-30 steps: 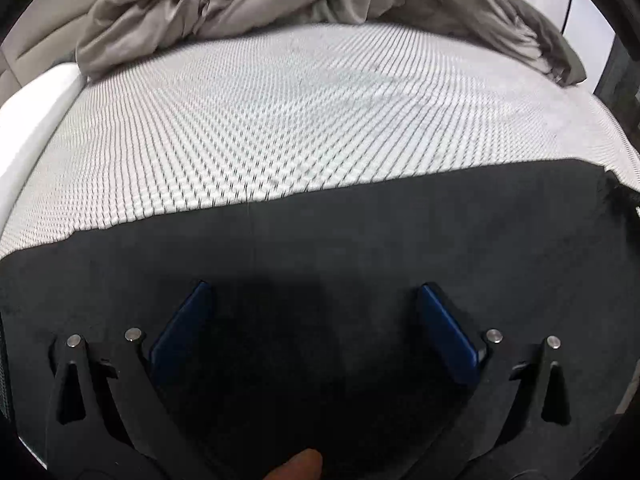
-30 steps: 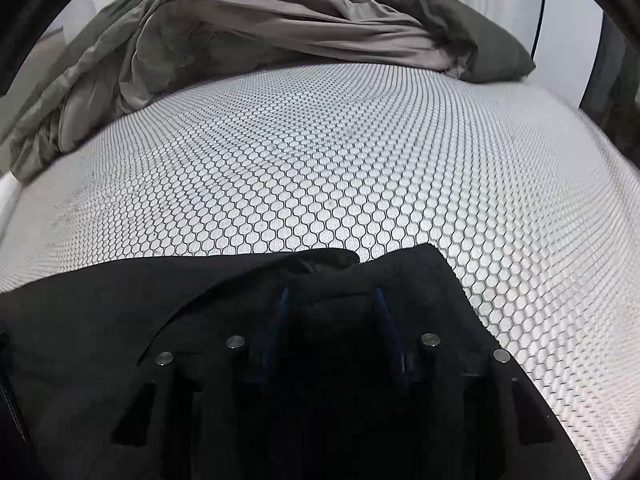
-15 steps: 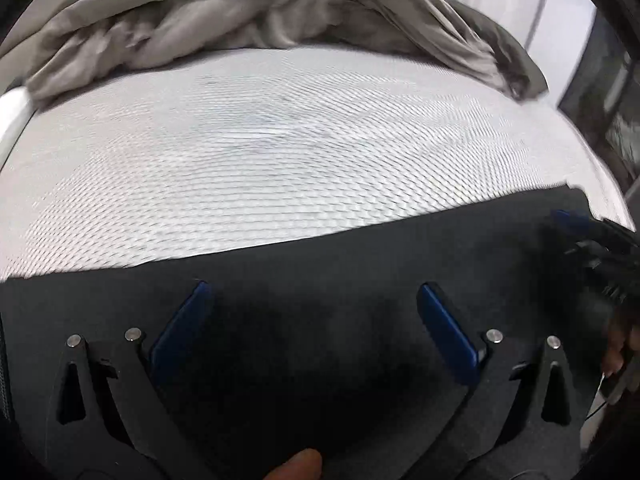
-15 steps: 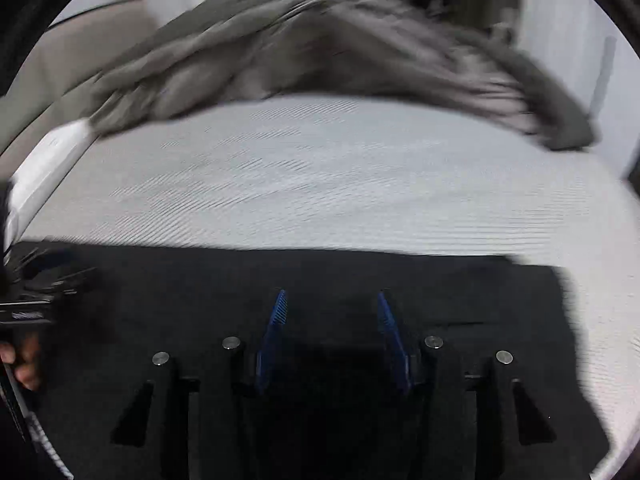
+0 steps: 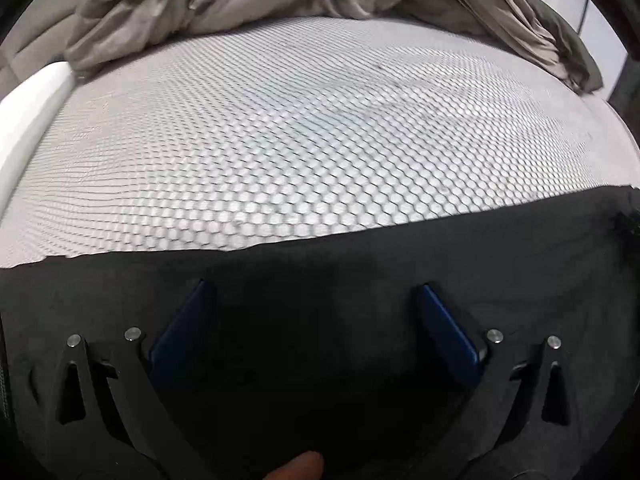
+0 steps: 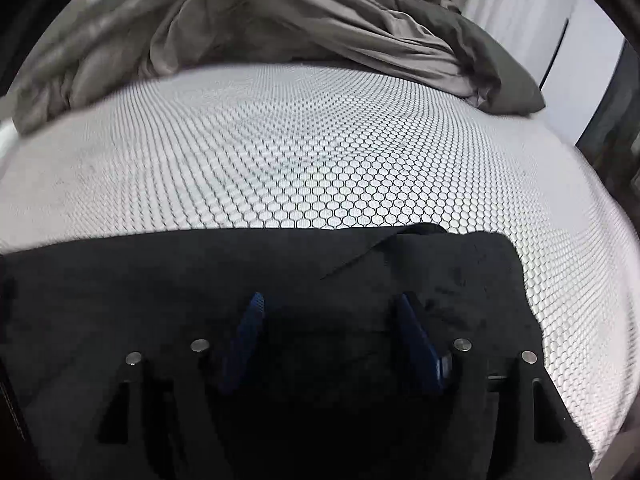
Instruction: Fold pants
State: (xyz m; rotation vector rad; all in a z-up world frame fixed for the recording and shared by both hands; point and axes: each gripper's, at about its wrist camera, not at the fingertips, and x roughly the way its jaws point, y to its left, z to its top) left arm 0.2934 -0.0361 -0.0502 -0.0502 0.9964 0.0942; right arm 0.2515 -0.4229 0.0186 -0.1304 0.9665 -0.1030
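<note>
No containers seen. Flat black fabric pants (image 6: 200,292) are spread across the lower frame; right gripper (image 6: 332,300) jaws, narrower before, have just been widened, nothing gripped; left gripper (image 5: 314,288) jaws wide, empty.

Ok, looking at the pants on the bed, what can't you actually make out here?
- Left wrist view: the black pants are cut off by the bottom and side edges.
- Right wrist view: the near part of the pants is hidden behind the right gripper.
- Both views: folds are lost in the dark cloth.
- Whatever the grey duvet covers at the far end of the bed.
</note>
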